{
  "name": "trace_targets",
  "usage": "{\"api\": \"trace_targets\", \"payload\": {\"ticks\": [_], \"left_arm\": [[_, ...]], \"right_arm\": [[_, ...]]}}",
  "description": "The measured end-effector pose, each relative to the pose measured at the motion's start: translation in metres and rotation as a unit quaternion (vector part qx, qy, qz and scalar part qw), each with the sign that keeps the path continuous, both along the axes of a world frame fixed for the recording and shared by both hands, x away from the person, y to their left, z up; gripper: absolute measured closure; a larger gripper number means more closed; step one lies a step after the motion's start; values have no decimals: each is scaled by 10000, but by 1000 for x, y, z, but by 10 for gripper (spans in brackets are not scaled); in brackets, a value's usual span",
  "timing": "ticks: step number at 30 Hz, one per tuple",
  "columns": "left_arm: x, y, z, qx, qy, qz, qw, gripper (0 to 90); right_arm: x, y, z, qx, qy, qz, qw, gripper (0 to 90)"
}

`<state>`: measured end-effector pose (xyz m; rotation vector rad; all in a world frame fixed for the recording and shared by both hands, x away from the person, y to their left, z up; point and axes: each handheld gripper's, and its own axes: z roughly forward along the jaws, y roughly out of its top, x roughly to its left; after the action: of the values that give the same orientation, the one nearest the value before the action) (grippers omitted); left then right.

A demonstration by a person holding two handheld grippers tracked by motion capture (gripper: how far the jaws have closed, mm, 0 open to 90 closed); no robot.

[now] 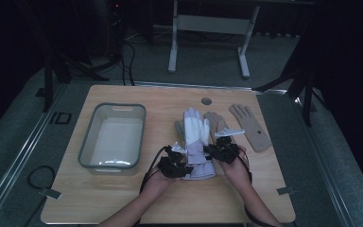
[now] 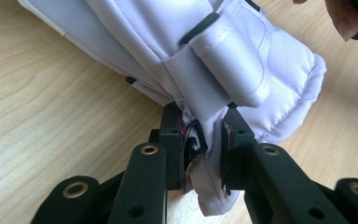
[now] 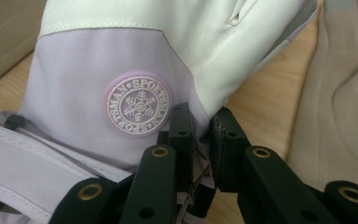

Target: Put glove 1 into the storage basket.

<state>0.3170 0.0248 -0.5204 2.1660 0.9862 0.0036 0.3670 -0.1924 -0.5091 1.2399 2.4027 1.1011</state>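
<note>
Dark curtains and grey carpet surround a pale wooden worktop (image 1: pixel 123 198) with rounded corners, lit from above. On its left half stands a clear plastic rectangular tub with a grey rim (image 1: pixel 87 137). Near the middle lies a white and lilac padded ski glove (image 1: pixel 196 137), its finger end pointing away from the person and its cuff toward them. Just beside it on the right lies a tan fabric glove (image 1: pixel 215 122), partly under the right gripper, and a second tan fabric glove (image 1: pixel 251 126) lies farther right, apart from the first. The person's left gripper (image 1: pixel 178 163) sits at the left edge of the ski glove's cuff; in the left gripper view its black fingers (image 2: pixel 172 140) are clenched on a fold of the lilac cuff fabric (image 2: pixel 214 186), just below the glove's wrist strap (image 2: pixel 228 60). The right gripper (image 1: pixel 217 150) sits at the glove's right edge; in the right gripper view its fingers (image 3: pixel 182 135) are pinched on the glove's side seam, just beside a round lilac snowflake badge (image 3: pixel 139 106). Both hands rest low over the worktop, and the glove lies flat on the wood between them.
</note>
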Motion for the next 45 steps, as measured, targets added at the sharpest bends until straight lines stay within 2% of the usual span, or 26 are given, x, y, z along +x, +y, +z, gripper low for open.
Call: {"api": "trace_targets", "payload": {"ticks": [2,4,11,15,20,27,29,30,31,32,33,36,37,38,41,42,44,45], "left_arm": [[3,6,9,-1,14,-32,10000,755],[3,8,11,-11,8,-50,10000,756],[5,23,33,54,-112,-101,9999,756],[6,32,41,74,-130,-108,9998,756],[8,48,53,187,-161,-140,9996,757],[6,70,64,334,-228,-108,9991,758],[6,77,67,333,-247,-71,9991,758],[6,86,70,361,-252,-62,9990,758],[6,86,70,361,-252,-62,9990,758],[7,96,74,371,-256,-39,9990,758],[7,96,74,371,-256,-39,9990,758],[7,116,85,400,-322,13,9987,758],[7,116,85,400,-322,13,9987,758],[7,125,91,433,-363,34,9984,758],[7,135,97,430,-372,87,9983,757],[7,146,101,436,-356,117,9983,757],[7,146,101,436,-356,117,9983,757],[7,157,105,463,-339,103,9983,757]], "right_arm": [[0,2,5,25,-61,6,10000,801],[-1,3,9,50,-104,18,9999,802],[-2,16,28,116,-339,93,9993,802],[-1,23,36,143,-372,148,9991,802],[-1,43,49,78,-584,299,9978,802],[2,62,57,147,-556,412,9975,805],[4,69,59,202,-535,438,9974,805],[6,78,62,215,-530,476,9972,805],[7,82,63,232,-530,491,9971,805],[8,87,65,258,-532,506,9970,805],[9,92,67,246,-556,542,9967,805],[11,107,74,275,-588,617,9960,805],[11,111,77,309,-616,627,9956,804],[12,116,79,333,-630,651,9953,805],[15,127,85,393,-635,694,9948,804],[17,135,88,444,-618,728,9944,804],[17,140,90,455,-637,745,9941,804],[18,151,93,467,-625,785,9939,804]]}}
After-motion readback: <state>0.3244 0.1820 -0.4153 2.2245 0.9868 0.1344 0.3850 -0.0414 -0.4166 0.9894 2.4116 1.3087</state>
